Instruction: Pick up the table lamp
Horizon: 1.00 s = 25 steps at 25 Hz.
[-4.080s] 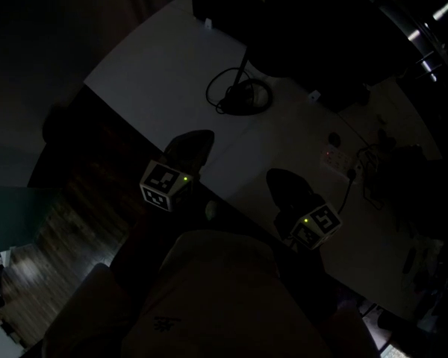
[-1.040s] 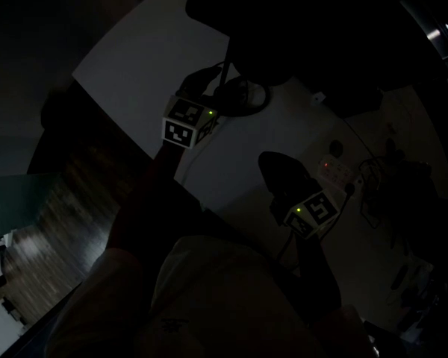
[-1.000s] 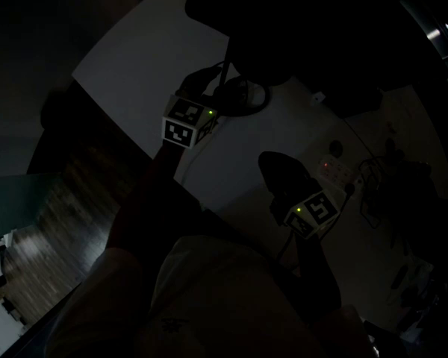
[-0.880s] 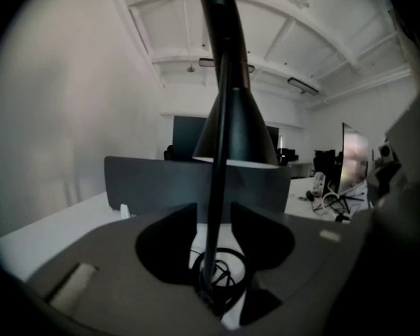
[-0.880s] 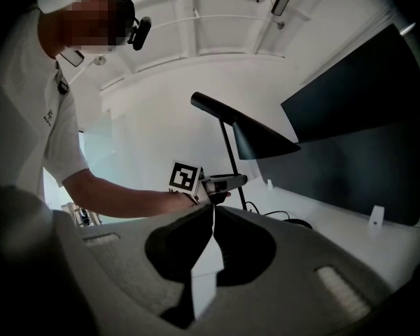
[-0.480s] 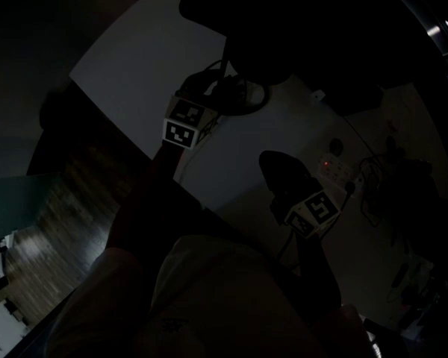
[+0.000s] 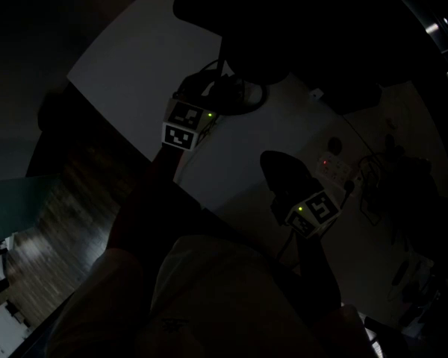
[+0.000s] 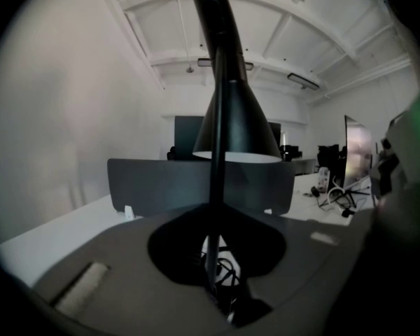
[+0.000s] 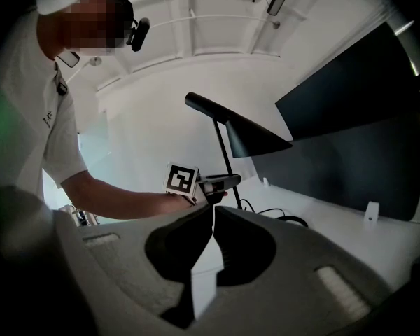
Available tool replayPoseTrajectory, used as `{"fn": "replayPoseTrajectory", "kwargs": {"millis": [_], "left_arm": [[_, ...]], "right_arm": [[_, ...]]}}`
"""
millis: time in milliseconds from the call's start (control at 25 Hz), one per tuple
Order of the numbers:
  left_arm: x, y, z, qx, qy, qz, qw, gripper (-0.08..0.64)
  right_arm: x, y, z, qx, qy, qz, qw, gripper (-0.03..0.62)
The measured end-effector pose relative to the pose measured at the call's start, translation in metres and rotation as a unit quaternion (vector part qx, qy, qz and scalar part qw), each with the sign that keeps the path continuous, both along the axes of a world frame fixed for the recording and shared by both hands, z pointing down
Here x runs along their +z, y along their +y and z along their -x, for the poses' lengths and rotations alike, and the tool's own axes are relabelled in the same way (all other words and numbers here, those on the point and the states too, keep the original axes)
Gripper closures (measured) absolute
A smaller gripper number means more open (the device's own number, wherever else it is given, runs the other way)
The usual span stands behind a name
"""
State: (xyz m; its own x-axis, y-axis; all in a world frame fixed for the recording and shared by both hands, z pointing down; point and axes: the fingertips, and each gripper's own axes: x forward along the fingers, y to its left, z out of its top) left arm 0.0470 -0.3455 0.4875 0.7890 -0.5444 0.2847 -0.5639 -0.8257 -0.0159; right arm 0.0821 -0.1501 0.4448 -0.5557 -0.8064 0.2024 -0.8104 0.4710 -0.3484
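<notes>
No readable txt anywhere. Left cube (image 7: 184, 124) on left hand-held gripper (image 8: 211, 261) & right cube (image 7: 316, 212) on right hand-held gripper (image 9: 211, 219): b/w square codes only, no letters/nos. Shirt (image 9: 52, 117) print too blurred to read.

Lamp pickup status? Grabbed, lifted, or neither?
Done: left claw is at the table lamp. In hand: its jaws have just been closing, the stem between them, seemingly pinched. Left: the lift; the base looks seated on the table. Right claw is shut, empty, idle nearby.
</notes>
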Motion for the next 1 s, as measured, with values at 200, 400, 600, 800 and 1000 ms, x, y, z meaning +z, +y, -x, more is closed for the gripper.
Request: {"fn": "replayPoseTrajectory", "kwargs": {"millis": [200,400,600,800,1000], "left_arm": [[-0.004,-0.001,0.0,-0.007,0.003,-0.008,0.9999,0.511],[0.001,0.0,0.001,-0.01,0.006,-0.013,0.9998,0.512],[-0.004,0.003,0.002,-0.007,0.009,-0.012,0.9999,0.514],[-0.009,0.005,0.005,-0.014,0.013,-0.021,0.9996,0.514],[-0.018,0.008,0.005,-0.009,0.014,-0.029,0.9994,0.514]], "right_arm": [[0.0,0.001,-0.001,0.001,-0.001,0.002,1.0,0.584],[0.0,0.002,-0.001,0.0,-0.003,0.001,1.0,0.585],[-0.001,0.001,-0.002,0.001,-0.004,0.001,1.0,0.586],[-0.001,0.002,-0.001,0.0,-0.004,0.001,1.0,0.585],[-0.001,0.001,-0.002,0.001,-0.001,0.002,1.0,0.584]]}}
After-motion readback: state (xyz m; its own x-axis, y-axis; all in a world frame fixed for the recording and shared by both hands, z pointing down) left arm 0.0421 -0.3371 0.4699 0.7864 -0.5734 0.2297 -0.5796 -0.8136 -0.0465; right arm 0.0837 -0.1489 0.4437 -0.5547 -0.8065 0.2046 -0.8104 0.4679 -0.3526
